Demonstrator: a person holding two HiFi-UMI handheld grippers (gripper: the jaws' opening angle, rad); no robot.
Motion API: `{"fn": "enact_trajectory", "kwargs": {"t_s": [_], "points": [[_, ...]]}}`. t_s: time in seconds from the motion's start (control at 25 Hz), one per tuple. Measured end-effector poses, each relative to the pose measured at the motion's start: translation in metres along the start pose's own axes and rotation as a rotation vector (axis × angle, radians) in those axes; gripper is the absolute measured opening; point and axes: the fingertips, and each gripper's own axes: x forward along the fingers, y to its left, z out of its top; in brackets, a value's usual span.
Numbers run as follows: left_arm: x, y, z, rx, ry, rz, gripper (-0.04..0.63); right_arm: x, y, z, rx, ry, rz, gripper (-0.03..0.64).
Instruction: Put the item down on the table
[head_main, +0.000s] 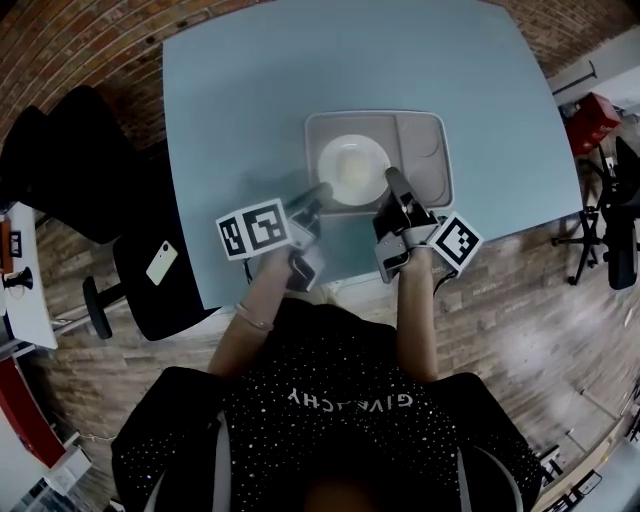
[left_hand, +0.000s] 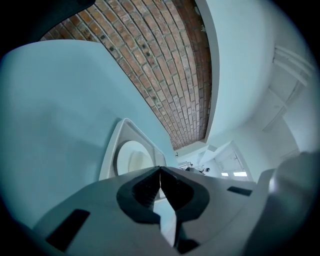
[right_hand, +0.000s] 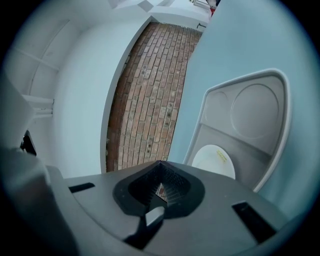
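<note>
Plate (head_main: 352, 170) is sitting where?
— In the tray (head_main: 443, 160), left compartment, mid-table. The left gripper (head_main: 321, 190) and right gripper (head_main: 391, 177) are hovering near it, clenched empty. Probably light, stiff, breakable, slick: I'm favouring its rim.

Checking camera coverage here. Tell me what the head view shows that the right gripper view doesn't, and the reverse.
Head view only: the left gripper, the person's forearms, and a black chair left of the table. Right gripper view only: the right gripper up close, jaw tips together with nothing between them. Both: the blue table, the grey tray, the white plate in its large compartment, and the brick floor.
</note>
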Motion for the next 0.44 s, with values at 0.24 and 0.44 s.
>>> {"fn": "enact_trajectory", "kwargs": {"t_s": [0.24,0.44], "points": [[-0.013,-0.005,-0.007,-0.004,-0.01,-0.024,0.011,-0.005,0.011,-0.014,-0.002,-0.001,0.036,0.012],[-0.027,-0.01,-0.017,0.012,-0.029,-0.039,0.011,-0.018,0.016,-0.025,-0.012,-0.002,0.051,0.012]]}}
